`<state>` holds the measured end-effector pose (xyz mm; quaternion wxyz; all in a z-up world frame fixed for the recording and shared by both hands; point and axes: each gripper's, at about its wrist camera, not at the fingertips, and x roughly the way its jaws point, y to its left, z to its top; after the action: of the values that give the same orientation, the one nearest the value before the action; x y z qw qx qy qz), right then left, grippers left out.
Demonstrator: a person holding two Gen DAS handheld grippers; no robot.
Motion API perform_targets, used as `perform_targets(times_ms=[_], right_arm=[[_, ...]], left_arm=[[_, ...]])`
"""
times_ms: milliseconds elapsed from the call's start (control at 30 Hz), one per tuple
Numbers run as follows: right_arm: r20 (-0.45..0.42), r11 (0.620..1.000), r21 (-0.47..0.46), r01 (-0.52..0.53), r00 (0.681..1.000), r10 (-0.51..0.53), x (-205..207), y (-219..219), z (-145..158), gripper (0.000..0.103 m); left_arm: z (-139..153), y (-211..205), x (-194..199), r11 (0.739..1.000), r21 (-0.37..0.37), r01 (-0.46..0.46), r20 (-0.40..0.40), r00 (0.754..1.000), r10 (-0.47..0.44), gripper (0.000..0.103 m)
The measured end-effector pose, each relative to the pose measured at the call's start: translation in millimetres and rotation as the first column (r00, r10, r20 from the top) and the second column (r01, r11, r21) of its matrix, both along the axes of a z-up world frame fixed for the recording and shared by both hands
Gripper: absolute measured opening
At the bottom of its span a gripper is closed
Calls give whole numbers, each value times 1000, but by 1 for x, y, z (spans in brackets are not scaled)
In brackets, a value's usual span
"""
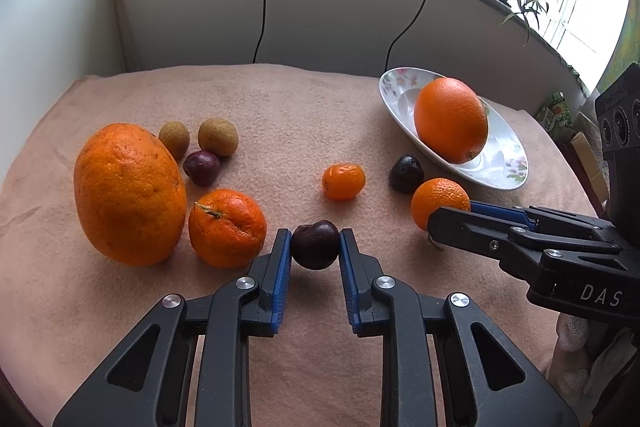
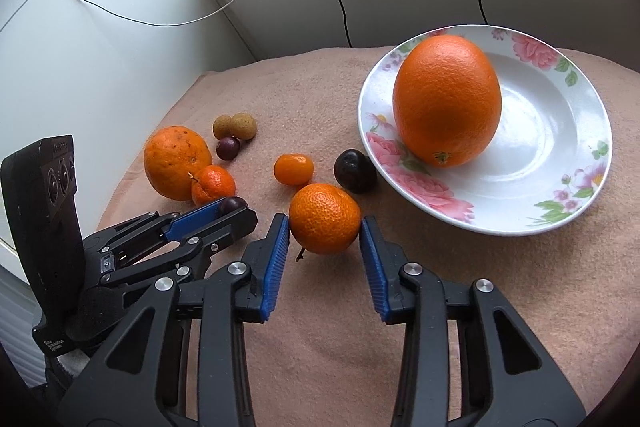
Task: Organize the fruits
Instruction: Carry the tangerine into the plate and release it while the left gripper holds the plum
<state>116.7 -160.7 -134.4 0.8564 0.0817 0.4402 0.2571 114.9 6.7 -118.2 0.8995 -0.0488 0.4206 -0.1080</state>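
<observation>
Left gripper [image 1: 315, 242] fingers clamped on a dark plum [image 1: 315, 245] (low over the table's pink cloth [image 1: 280, 115]), right gripper [image 2: 325, 225] fingers pinching a mandarin [image 2: 324, 218], large orange [image 2: 447, 100] on floral plate [image 2: 560, 155] beyond.

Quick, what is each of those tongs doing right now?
Left tongs: closed on a dark cherry.
Right tongs: closed on a small mandarin.
</observation>
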Motion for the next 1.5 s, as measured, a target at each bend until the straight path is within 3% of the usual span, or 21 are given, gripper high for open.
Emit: perform_targets(times_ms=[600, 1500], right_arm=[[64, 996, 32, 79, 995, -81, -19, -58, 29, 38], [89, 982, 16, 187, 978, -188, 15, -125, 29, 38]], left_arm=[[24, -37, -2, 997, -39, 70, 51, 996, -68, 22], [38, -126, 8, 977, -34, 209, 78, 976, -206, 22]])
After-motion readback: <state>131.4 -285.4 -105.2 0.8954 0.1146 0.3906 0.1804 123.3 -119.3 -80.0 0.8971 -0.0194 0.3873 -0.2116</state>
